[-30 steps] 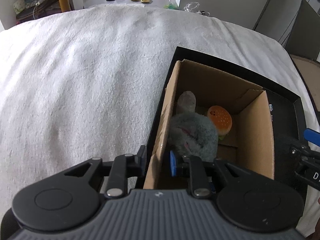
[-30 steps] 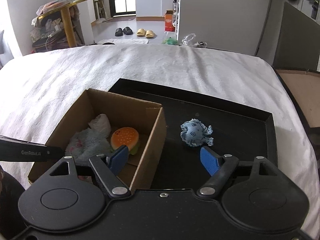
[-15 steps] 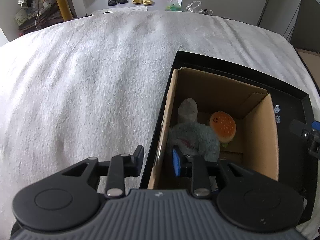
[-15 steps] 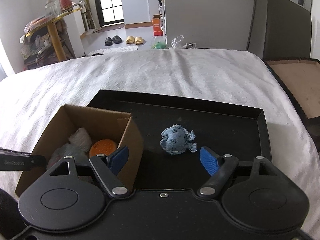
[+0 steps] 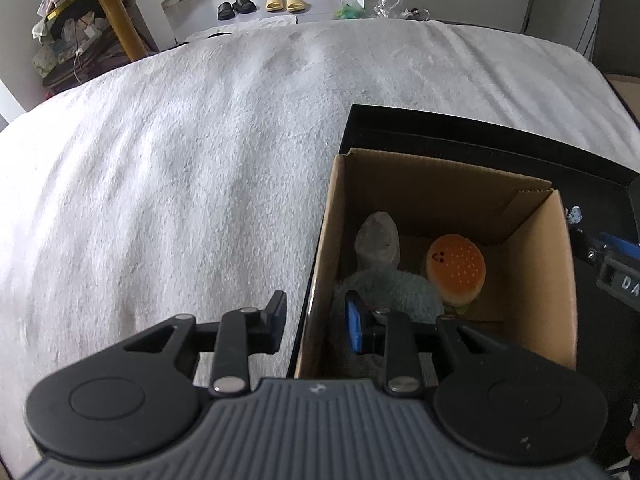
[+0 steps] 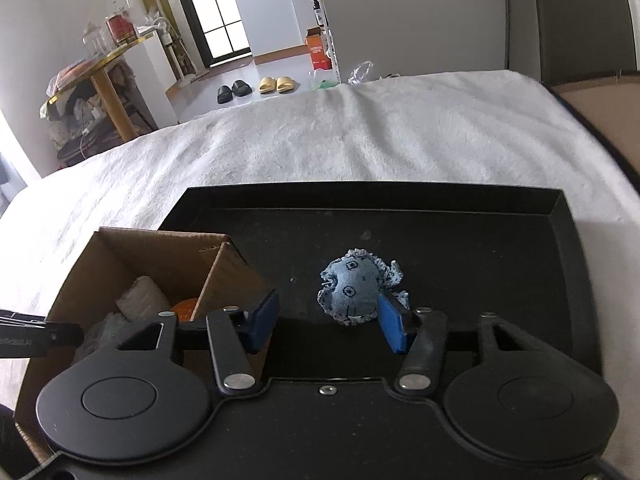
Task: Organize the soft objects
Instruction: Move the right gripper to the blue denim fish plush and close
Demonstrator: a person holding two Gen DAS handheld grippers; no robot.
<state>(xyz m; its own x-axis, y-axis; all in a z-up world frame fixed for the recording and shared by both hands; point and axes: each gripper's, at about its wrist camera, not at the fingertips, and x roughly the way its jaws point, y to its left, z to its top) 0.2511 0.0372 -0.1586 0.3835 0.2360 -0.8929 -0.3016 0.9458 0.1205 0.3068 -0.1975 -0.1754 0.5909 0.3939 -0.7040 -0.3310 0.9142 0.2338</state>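
Left wrist view: the left tool [image 5: 316, 326] straddles the near left wall of the cardboard box [image 5: 532, 276], one finger outside and the blue-padded one inside; its jaws stand a little apart with the wall between them, and whether the pads press on it I cannot tell. The box is corrugated brown card, open-topped, sitting in a black tray [image 5: 460, 132] on a white towelling bed cover [image 5: 180, 160]. Inside the box lie a fuzzy grey-green plush [image 5: 400, 284] at the near side, a pale grey stub [image 5: 378, 236] standing up toward 12 o'clock, and a round, smooth orange burger toy [image 5: 456, 268] at 3 o'clock of the plush.

Right wrist view: the right tool [image 6: 328, 322] hangs over the tray floor, its jaws closing, with the blue denim toy [image 6: 352, 288] partly between them; the right pad sits against its edge, the left pad is clear of it. The toy is a roundish stitched cushion with frayed edges and small printed squares, its fringed end toward 2 o'clock. It lies on the tray at 3 o'clock of the box.
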